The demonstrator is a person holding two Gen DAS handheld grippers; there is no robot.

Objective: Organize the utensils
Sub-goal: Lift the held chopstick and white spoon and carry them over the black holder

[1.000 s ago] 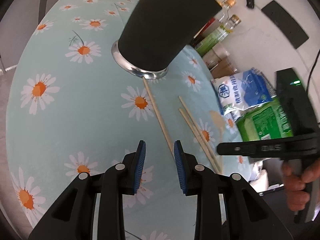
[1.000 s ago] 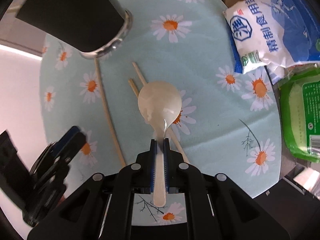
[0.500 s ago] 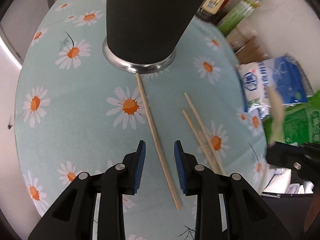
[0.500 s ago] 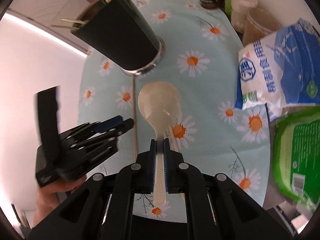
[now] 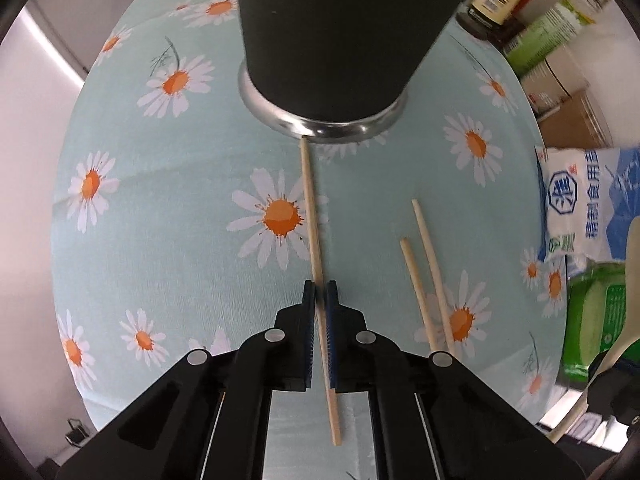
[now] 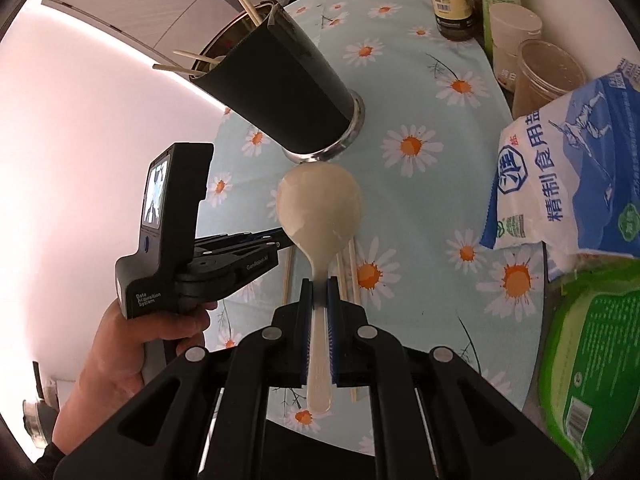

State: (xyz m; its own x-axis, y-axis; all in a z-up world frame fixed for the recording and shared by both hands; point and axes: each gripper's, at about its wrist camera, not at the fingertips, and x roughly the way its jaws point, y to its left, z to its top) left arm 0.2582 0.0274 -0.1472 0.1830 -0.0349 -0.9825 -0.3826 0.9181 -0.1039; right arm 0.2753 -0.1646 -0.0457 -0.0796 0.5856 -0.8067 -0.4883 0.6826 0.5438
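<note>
My left gripper (image 5: 319, 294) has closed since a moment ago: its blue pads, which stood apart either side of the single chopstick (image 5: 313, 216), now pinch it near its middle. The stick lies flat on the daisy-print bench (image 5: 168, 208), its far tip touching the steel base of the black utensil holder (image 5: 332, 32), its near end running back under the jaws. I judge the grasp made but the lift not begun.

My right gripper (image 6: 319, 292) is clamped tight on the handle of the pale rice spoon (image 6: 320, 208), bowl pointing away, raised above the bench just near the holder (image 6: 280, 84). From this view the holder already has a few chopsticks poking out of its rim.

Two more chopsticks (image 5: 426, 276) lie side by side to the right of the gripped one, well clear of it. Whether the spoon bowl is clear of the holder's base I cannot quite tell; they overlap in the right wrist view.

With both tools loaded, the next step looks like carrying each to the holder's mouth.
</note>
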